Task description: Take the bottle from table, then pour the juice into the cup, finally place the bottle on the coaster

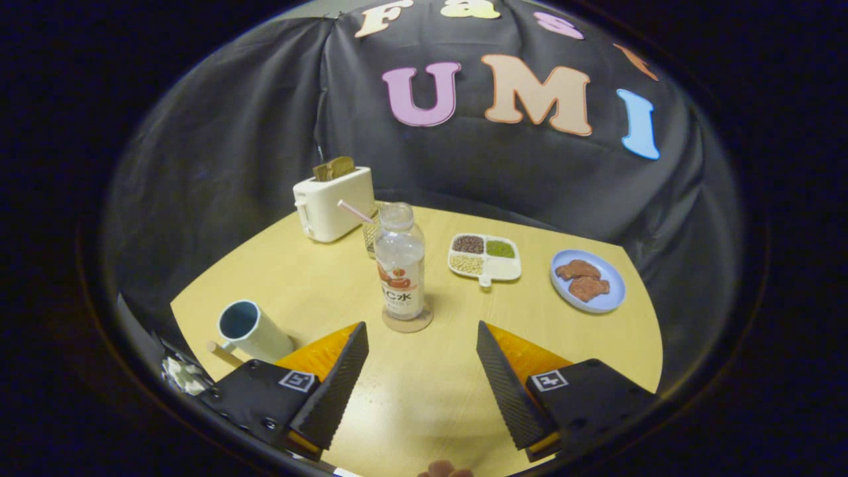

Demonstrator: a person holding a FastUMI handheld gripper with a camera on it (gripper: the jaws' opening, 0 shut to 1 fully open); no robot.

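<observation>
On the coaster [407, 322], the bottle [400, 262] stands upright, tool [422, 338] spread apart, empty.
Smooth, near-empty plastic looks light, tippy; mid-body seems safest grip.

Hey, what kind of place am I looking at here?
Probably a staged kitchen-table setup inside a recording booth: a toaster holding toast, a bottle standing on a coaster, and black cloth hung behind the table. The gripper jaws stand open.

Clear glossy plastic bottle [400, 262] with paper label on a matt cork-like coaster [407, 322]; beside it, smooth wood-look table [318, 278], glossy plastic toaster [333, 202], ribbed gripper [422, 331] pads spread apart.
</observation>
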